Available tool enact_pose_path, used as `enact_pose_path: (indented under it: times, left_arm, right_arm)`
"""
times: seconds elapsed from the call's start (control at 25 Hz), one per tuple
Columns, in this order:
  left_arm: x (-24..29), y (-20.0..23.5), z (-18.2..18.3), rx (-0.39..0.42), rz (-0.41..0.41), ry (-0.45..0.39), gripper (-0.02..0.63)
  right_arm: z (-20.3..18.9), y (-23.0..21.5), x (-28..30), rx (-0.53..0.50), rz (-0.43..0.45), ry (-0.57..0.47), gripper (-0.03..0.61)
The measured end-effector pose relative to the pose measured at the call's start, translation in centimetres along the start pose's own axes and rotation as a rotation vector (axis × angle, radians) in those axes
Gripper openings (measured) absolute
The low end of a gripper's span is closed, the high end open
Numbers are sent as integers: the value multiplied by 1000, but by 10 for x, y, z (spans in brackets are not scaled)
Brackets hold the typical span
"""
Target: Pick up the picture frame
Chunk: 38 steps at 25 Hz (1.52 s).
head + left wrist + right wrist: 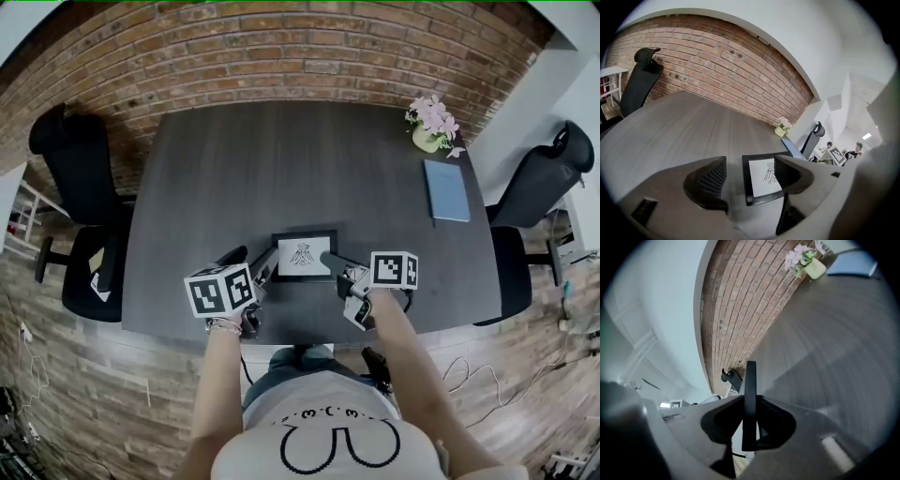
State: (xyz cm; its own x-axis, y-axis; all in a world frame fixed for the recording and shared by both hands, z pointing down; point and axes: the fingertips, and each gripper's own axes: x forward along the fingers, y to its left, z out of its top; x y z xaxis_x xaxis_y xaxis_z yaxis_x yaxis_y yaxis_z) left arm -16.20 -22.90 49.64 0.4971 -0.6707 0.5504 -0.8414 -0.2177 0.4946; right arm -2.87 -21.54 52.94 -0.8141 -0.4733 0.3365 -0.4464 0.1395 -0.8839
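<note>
The picture frame (pixel 302 255) is near the counter (pixel 281 159) edge closest to the person, face up, roughly level and low over the surface. I cannot tell whether it has left the surface. The right gripper (pixel 330 260) is clamped on the frame's right short side, and its own view shows the frame edge-on between the pads. The left gripper (pixel 251 263) has its jaws apart beside the frame's left side, gripping nothing. A hold on one edge will likely let the frame droop or twist, so the lift calls for a slow, level rise, with the left gripper closing on the free side first. The frame's long axis runs left to right across the person, and the drawing's top points toward the brick wall (pixel 281 47).
</note>
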Motion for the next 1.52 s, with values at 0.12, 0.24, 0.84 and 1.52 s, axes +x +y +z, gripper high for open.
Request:
enact_pose_path:
  times: [0.12,0.24,0.84,1.52]
  left_arm:
    - [-5,-8,12,33,-10,-28,312]
    - [-10,-20,28,80,-35,-89,311]
    - [-66,-63,109,454,35,-475,-2]
    - [-121,-97,162,591,8,-761,-2]
  right_arm:
    - [7,13,-3,-31,6,-25,66]
    - [17,26,-10,-90,-4,-62,64]
    - [79,114,-70,-628,-267,-324,61]
    - [105,197,-128,-1120,-627,-640,60]
